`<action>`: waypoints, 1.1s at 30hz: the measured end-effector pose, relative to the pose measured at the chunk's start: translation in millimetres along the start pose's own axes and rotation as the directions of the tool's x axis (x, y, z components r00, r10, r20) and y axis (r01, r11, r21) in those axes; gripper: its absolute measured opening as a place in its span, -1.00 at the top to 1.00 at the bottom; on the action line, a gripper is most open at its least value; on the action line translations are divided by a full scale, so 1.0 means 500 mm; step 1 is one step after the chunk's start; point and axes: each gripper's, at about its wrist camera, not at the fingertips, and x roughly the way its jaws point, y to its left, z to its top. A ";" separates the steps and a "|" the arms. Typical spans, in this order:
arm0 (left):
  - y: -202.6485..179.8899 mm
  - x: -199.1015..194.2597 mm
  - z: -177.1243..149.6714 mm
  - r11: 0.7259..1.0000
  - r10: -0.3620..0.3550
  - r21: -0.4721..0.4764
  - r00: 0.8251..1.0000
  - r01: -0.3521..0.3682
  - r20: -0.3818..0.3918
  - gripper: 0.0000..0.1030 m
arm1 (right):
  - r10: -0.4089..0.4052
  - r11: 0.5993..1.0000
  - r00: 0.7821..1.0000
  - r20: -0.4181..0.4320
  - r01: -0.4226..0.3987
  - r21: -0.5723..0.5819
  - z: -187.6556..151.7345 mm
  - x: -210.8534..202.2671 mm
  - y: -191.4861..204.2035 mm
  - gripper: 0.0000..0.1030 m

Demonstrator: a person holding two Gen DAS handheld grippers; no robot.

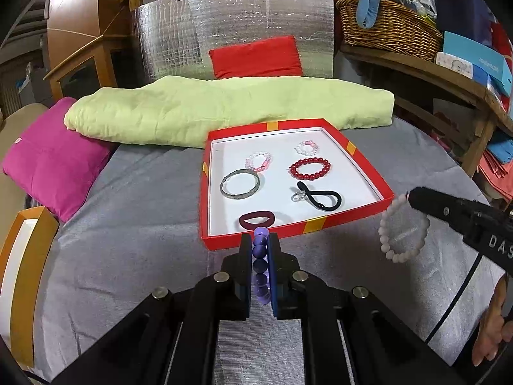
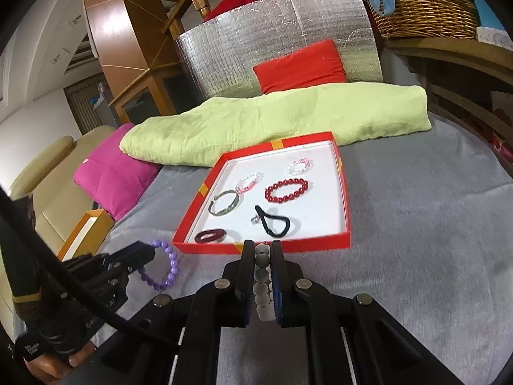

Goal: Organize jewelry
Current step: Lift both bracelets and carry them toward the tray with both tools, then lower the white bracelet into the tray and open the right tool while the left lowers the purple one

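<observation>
Purple bracelet (image 1: 260, 266) clamped between left tongs (image 1: 259, 240).

A red tray (image 1: 365, 173) with yellow stripes holds a red bracelet (image 1: 309, 169); purple bracelet (image 1: 260, 266), grey blanket (image 1: 134, 224).

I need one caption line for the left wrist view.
Left gripper holds purple bead bracelet before the red tray.

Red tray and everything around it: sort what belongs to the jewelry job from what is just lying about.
Job: red tray; purple bead bracelet in left gripper; white bead bracelet in right gripper; red bead bracelet; metal bangle.

Lying about: green blanket; pink cushion; wicker basket.
</observation>
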 end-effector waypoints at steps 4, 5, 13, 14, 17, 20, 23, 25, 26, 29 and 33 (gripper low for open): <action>0.001 0.002 0.004 1.000 0.004 0.000 1.000 -0.004 0.005 0.81 | -0.001 1.000 1.000 0.022 0.002 -0.008 0.019 0.007 0.002 0.79; 0.001 0.003 0.005 1.000 0.005 0.000 1.000 -0.005 0.005 0.81 | 0.000 1.000 1.000 0.026 0.000 -0.007 0.025 0.011 0.002 0.79; 0.004 0.014 0.011 1.000 -0.012 -0.008 1.000 0.013 0.007 0.81 | 0.004 0.999 0.999 0.054 -0.006 0.044 0.083 0.056 -0.027 0.79; 0.004 0.015 0.012 1.000 -0.015 -0.007 1.000 0.015 0.010 0.81 | 0.003 0.999 0.998 0.057 -0.006 0.053 0.092 0.062 -0.033 0.79; 0.001 0.021 0.016 1.000 -0.016 -0.001 1.000 0.016 0.016 0.81 | 0.011 0.996 0.998 0.058 -0.016 0.087 0.117 0.078 -0.056 0.79; 0.000 0.028 0.019 1.000 -0.021 -0.003 1.000 0.021 0.007 0.81 | 0.030 0.992 0.998 0.055 -0.037 0.124 0.135 0.090 -0.075 0.79; 0.002 0.039 0.031 0.999 -0.036 -0.024 0.999 0.036 -0.007 0.81 | 0.050 0.986 0.997 0.050 -0.057 0.157 0.152 0.102 -0.096 0.79; 0.002 0.045 0.044 0.998 -0.043 -0.035 0.999 0.043 -0.008 0.81 | 0.056 0.983 0.997 0.047 -0.063 0.171 0.160 0.108 -0.108 0.79; 0.002 0.048 0.048 0.998 -0.042 -0.036 0.999 0.041 -0.008 0.81 | 0.056 0.982 0.997 0.046 -0.063 0.176 0.164 0.112 -0.113 0.79; -0.001 0.063 0.072 0.999 -0.043 -0.034 0.999 0.042 -0.011 0.81 | 0.065 0.977 0.997 0.035 -0.071 0.199 0.168 0.125 -0.130 0.79; -0.005 0.094 0.115 0.999 -0.030 -0.031 1.000 0.030 -0.006 0.81 | 0.061 0.976 0.998 0.008 -0.062 0.209 0.168 0.150 -0.139 0.79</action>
